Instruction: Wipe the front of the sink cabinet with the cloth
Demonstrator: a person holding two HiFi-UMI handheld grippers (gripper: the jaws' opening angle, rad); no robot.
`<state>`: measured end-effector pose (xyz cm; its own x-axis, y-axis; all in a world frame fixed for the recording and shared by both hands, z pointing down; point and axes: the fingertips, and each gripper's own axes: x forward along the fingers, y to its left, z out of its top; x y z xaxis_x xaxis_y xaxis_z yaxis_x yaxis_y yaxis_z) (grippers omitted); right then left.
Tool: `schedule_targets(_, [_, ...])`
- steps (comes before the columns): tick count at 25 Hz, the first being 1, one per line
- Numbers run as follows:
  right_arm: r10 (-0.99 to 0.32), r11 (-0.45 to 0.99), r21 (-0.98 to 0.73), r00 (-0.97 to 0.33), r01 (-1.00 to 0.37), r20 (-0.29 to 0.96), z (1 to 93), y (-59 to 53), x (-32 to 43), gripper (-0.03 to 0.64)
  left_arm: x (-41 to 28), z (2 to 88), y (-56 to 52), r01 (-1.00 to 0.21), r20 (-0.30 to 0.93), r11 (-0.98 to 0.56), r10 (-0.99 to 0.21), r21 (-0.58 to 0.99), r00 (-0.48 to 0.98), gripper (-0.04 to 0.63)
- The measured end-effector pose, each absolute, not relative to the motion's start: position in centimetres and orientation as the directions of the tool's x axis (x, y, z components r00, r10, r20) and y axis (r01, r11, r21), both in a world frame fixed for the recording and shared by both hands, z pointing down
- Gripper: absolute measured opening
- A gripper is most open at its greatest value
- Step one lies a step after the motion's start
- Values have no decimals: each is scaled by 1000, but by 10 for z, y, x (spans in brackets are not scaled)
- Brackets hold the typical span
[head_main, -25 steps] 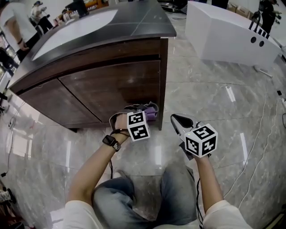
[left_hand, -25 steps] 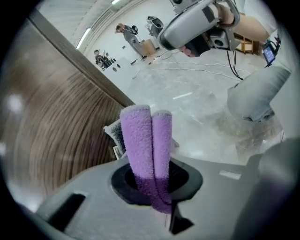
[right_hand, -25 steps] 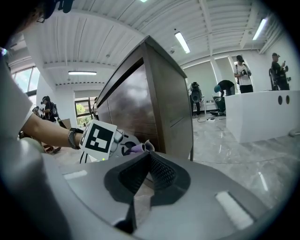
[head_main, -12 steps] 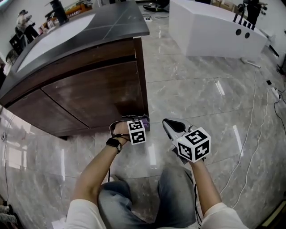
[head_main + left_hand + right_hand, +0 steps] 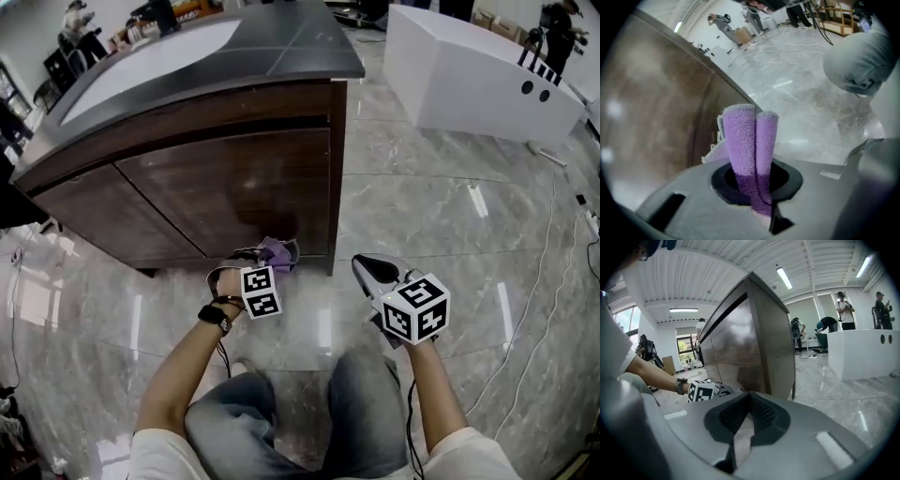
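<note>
Clamping a folded purple cloth, the left hand-held gripper is holding it low, just beside the brown front of the sink cabinet, near its right corner. Rightward, the right hand-held gripper is hovering over the marble floor, jaws together, empty.

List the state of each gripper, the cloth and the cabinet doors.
Left gripper: shut on the cloth.
Right gripper: shut, empty.
Cloth: folded, upright between the left jaws, by the sink cabinet's lower right corner.
Cabinet doors: both closed.
</note>
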<state>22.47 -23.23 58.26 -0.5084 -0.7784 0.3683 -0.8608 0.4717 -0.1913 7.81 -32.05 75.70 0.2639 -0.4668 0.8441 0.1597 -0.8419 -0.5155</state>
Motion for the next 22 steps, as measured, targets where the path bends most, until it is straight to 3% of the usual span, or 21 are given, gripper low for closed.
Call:
schedule_targets(13, [-707,630,-113,-627,-769,328,515,-263,87,6,-132,495,-361,-162,547,-569,-821,-806,161,51])
schedule_targets(22, [-731,635,-74,-629,-769,265,493,-285,-1,6,-190,310,-373,-276,88,-142,-976,-951,200,51])
